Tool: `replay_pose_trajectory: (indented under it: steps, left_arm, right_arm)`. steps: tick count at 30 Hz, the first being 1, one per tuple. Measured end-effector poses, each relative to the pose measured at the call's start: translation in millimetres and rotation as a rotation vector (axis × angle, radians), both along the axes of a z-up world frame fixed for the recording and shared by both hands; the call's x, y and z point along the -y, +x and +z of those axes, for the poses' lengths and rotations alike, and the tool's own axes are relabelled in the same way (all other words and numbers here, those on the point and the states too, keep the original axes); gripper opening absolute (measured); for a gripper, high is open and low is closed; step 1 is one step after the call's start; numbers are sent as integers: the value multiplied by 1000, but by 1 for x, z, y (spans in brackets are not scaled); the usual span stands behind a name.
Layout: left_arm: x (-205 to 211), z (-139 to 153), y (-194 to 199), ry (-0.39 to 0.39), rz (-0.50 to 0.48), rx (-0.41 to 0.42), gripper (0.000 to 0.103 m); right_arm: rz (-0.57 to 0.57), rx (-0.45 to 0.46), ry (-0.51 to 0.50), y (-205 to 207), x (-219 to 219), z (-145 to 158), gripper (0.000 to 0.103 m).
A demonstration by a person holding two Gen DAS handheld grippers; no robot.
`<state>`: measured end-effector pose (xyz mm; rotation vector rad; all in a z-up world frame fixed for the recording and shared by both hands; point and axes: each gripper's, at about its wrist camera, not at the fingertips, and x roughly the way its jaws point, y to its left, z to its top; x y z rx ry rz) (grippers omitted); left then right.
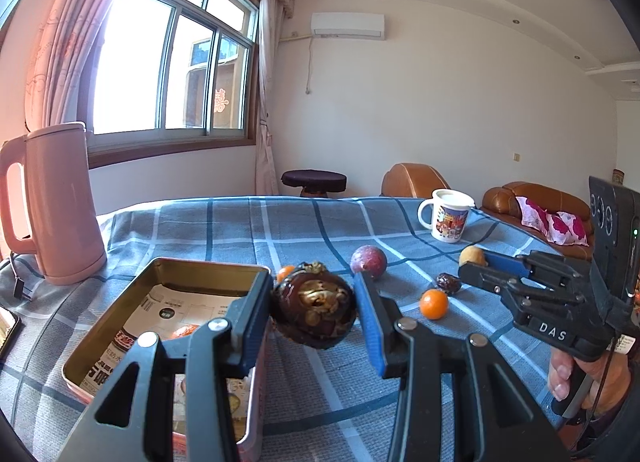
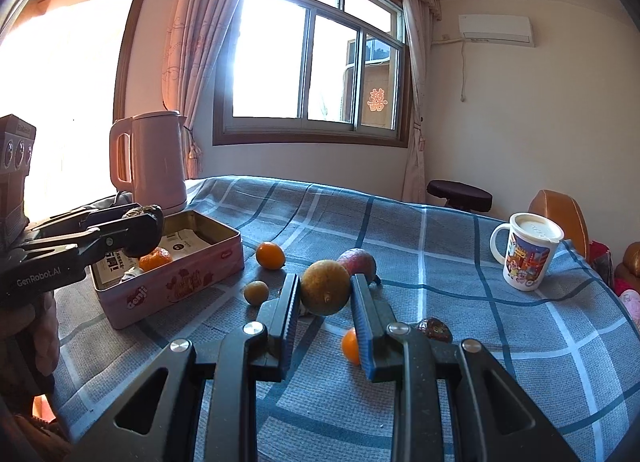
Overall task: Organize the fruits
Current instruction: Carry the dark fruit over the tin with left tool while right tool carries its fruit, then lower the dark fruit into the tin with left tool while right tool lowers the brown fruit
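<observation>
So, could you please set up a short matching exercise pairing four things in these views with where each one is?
Things:
1. dark mangosteen
2. yellow-brown round fruit
3. lidded mug
4. peeled-looking orange fruit

Places:
A. inside the tin box
B. between the right tongs
C. standing on the tablecloth
D. between the left tongs

Pairs: 1-D, 2-B, 3-C, 4-A

A table covered in a blue checked cloth (image 2: pixel 440 262) carries a pink kettle (image 2: pixel 154 160), an open tin (image 2: pixel 180 282), a lidded mug (image 2: pixel 528 258) and loose fruit — two oranges (image 2: pixel 270 255), a purple passion fruit (image 1: pixel 368 259), a date (image 1: pixel 448 283).
</observation>
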<state>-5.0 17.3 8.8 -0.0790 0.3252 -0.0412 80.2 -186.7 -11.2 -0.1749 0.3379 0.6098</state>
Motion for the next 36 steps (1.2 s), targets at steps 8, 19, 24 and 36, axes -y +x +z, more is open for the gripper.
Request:
replay_pose_trajectory:
  steps: [8,19,24,36]
  left_arm:
    - [-19,-4,5,-10,40,-35,44]
    - [-47,-9,9,-14,98,-82,44]
    - [-58,-12,10,-22,118,-103,44]
    - [-84,-16,11,-41,156,-122,44]
  right_arm:
    - [58,-13,-40,0,-36,-1,28]
    - [136,-25,-55,1,-77,6,28]
    - [163,-23,-73,0,-95,9,28]
    - [207,-33,-108,4,-127,10,28]
